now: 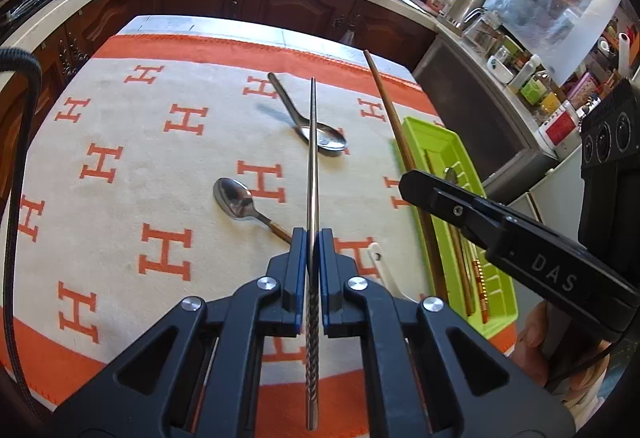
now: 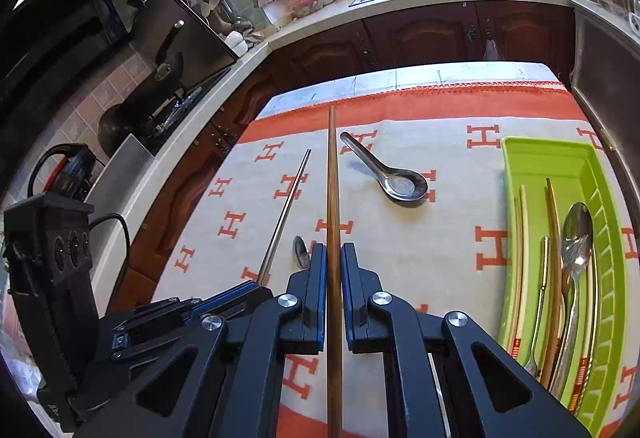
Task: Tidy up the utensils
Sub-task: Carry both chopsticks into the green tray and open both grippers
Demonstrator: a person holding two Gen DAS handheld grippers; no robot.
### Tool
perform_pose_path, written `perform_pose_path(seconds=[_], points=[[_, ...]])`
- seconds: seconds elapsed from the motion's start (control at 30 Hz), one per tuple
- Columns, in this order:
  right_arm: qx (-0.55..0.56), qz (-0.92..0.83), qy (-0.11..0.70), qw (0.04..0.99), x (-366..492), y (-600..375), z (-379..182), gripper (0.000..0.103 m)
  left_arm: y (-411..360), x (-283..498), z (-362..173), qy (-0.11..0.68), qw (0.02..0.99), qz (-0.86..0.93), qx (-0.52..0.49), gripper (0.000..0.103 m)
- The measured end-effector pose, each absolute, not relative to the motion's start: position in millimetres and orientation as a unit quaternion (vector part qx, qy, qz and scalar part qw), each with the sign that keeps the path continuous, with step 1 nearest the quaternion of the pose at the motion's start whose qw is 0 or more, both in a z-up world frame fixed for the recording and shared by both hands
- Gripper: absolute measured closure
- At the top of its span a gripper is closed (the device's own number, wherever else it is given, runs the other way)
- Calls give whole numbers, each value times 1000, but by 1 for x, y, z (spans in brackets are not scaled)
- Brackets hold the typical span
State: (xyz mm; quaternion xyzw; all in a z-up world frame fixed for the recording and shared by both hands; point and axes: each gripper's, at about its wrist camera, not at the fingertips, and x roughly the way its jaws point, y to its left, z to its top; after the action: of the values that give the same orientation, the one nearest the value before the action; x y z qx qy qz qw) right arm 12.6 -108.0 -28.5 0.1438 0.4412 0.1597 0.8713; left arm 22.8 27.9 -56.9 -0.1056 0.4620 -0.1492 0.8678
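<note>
- Left gripper point(image 1: 313, 238) is clenched on a steel chopstick point(image 1: 312, 165), which runs straight up the centre of the left view and hangs above the cloth point(image 1: 132, 165).
- Right gripper point(image 2: 332, 254) is clenched on a wooden chopstick point(image 2: 332, 177), pointing up the middle of the right view.
- Step in hand, as I judge it: carrying both chopsticks to the green tray point(image 2: 516, 157), which sits at the right edge of the right view and already holds chopsticks, a fork and a spoon.
- Still on the cloth: a soup spoon point(image 2: 400, 183) at upper centre, and a wood-handled spoon point(image 1: 240, 201) at centre-left of the left view; a white utensil point(image 1: 378, 262) lies beside the left jaws.
- Next move calls for swinging each chopstick rightward, lining it lengthwise with the tray and lowering it in before the jaws let go; a tilted release could tip one over the rim.
</note>
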Motion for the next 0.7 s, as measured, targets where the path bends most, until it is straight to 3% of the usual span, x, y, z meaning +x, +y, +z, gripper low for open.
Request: perform_pose_path(seconds=[0.7], points=[[217,102,415,878,-48,-208,-9,96,-51,8,-24,463,852,-230,-86,99]])
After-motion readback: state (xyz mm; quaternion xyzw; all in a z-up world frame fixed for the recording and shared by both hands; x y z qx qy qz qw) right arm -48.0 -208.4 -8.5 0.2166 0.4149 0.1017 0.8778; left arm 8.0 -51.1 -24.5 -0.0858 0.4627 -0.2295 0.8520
